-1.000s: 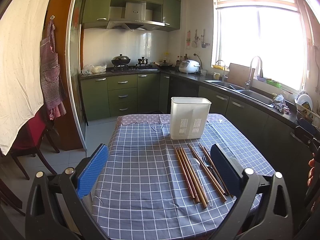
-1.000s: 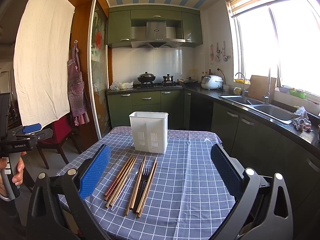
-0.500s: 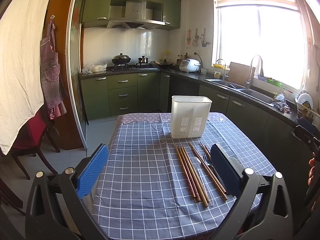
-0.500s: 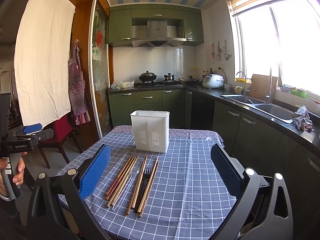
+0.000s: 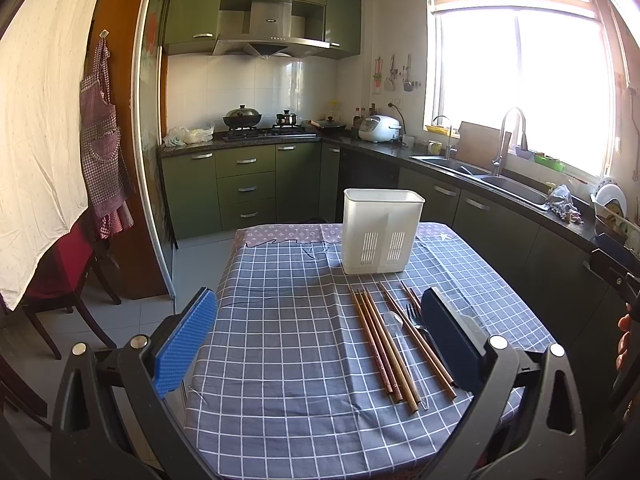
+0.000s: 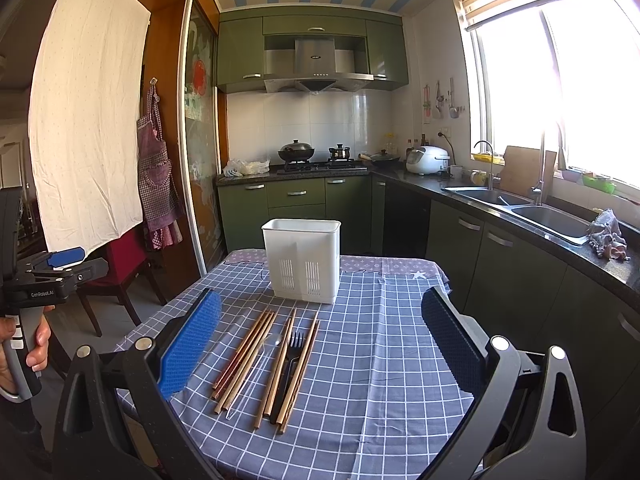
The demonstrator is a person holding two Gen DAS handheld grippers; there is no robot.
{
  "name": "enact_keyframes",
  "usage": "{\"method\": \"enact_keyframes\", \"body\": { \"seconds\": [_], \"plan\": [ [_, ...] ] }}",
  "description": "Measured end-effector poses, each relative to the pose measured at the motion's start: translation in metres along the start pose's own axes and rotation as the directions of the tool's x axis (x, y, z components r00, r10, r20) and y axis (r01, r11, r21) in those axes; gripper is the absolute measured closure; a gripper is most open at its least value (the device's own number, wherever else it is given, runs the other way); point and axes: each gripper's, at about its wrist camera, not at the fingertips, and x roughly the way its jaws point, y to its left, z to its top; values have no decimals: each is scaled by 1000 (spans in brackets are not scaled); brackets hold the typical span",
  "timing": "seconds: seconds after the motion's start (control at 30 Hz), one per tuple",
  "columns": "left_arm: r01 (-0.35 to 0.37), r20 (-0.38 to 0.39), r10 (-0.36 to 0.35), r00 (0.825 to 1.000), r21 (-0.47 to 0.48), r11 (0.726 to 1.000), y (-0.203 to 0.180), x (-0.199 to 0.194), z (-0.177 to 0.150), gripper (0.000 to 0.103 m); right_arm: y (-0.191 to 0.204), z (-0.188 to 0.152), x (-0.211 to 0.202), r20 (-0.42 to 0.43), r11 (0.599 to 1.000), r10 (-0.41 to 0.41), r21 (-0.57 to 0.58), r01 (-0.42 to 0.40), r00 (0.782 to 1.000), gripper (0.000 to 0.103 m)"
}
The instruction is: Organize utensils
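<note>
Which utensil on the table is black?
The fork, lying among the wooden chopsticks beside the clear plastic spoon; it alone is black and has tines.

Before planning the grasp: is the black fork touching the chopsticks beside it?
Touching. In the right wrist view the black fork lies directly against chopsticks on both sides, no cloth showing between.

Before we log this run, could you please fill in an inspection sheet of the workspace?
Surface: table under a blue checked cloth.
Job's things: white utensil holder upright; chopsticks, black fork and clear spoon lying flat before it.
Clutter: nothing seen.
Grippers: left gripper and right gripper open, holding nothing.
Cables: nothing seen.
Surroundings: green cabinets, stove with wok, sink, rice cooker, apron.
</note>
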Motion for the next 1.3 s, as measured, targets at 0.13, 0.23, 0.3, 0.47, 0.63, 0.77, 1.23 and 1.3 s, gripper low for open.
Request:
{"method": "enact_keyframes", "body": {
  "seconds": [0.13, 0.23, 0.3, 0.47, 0.63, 0.77, 1.23, 1.3],
  "plan": [
    [-1, -1, 1, 1000, 1, 1000, 0, 0, 0, 6, 1, 0, 0, -1, 1000, -1, 0, 1, 1000, 4],
    [-4, -3, 4, 1000, 2, 1000, 0, 0, -1, 6, 0, -1, 1, -2, 1000, 0, 0, 0, 1000, 4],
    [-4, -4, 4, 1000, 2, 1000, 0, 1, -1, 6, 1, 0, 1, -4, 1000, 1, 0, -1, 1000, 4],
    [-5, -5, 5, 1000, 1, 1000, 1, 1, -1, 6, 1, 0, 2, -6, 1000, 3, -1, -3, 1000, 4],
    [-7, -10, 7, 1000, 0, 1000, 1, 1, -4, 6, 1, 0, 4, -11, 1000, 3, 1, -3, 1000, 4],
    [-9, -13, 9, 1000, 0, 1000, 2, 1, -2, 6, 0, -1, 6, -16, 1000, 7, 3, -7, 1000, 4],
    [4, -95, -6, 995, -21, 1000, 5, 23, -1, 6, -7, -5, 23, -60, 1000, 10, 14, -9, 998, 4],
    [3, -113, -4, 994, -11, 1000, 3, 33, 0, 6, -11, -6, 32, -85, 1000, 3, 9, -3, 996, 4]
  ]
}}
